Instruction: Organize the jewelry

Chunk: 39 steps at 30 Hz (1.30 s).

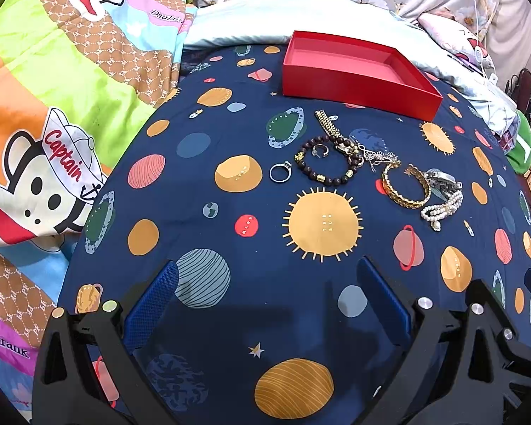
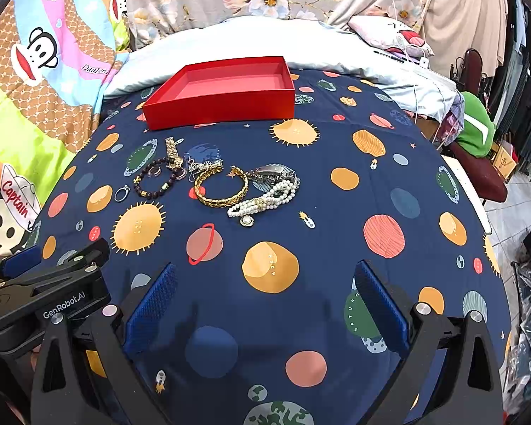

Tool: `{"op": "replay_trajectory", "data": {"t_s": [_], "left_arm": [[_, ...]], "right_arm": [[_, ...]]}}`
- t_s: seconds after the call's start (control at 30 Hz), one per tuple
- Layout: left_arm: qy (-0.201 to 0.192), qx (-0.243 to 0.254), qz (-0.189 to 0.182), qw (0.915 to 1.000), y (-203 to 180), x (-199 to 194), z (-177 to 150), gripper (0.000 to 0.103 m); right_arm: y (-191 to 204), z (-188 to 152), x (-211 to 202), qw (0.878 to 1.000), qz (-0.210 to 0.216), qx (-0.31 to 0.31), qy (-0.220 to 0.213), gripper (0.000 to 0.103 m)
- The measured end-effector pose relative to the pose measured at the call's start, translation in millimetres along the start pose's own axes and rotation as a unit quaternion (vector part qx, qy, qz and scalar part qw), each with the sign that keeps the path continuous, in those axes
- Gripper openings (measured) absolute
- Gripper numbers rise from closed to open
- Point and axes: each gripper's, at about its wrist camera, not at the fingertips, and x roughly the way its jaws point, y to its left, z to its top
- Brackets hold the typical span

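A: On the bed, near edge: left hand-held gripper (image 1: 265,304) released, blue pads spread, nothing between them, hovering over the planet-print sheet (image 1: 230,241). Right hand-held gripper (image 2: 265,304) likewise spread wide and empty, just beside the left one.

B: Noted. And the jewelry, working outward?

A: All of it lies on the sheet, beyond both grippers and short of the box. Left to right: silver ring (image 2: 121,193) by itself; dark bead bracelet (image 2: 155,180) with a small ring inside its loop; gold chain strap (image 2: 171,148) running from the beads toward the box; a silvery tangle, too fine to identify. Then gold bangle (image 2: 221,187), with the pearl bracelet (image 2: 265,202) touching its right side and a metal watch (image 2: 274,173) just behind the pearls.

B: The box?

A: Red box (image 2: 223,92), open, far side of the sheet against a pale pillow. Its floor shows bare; no piece inside.

B: Progress, then?

A: My reading: not yet begun. Nothing boxed, nothing gripped. Every piece is left to move. The right-hand cluster overlaps, so separating bangle, pearls and watch looks the fiddly part; the lone ring looks simplest to reach from the left.
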Motion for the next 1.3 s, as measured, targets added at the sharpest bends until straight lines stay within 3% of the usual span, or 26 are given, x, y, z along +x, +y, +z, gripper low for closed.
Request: {"op": "replay_trajectory", "data": {"t_s": [1.3], "left_arm": [[0.006,-0.003,0.000,1.0000,0.7,7.2,-4.2,0.098]], "right_arm": [[-1.1,-1.9,3.4,1.000,0.002,0.002,0.003,0.098]]}}
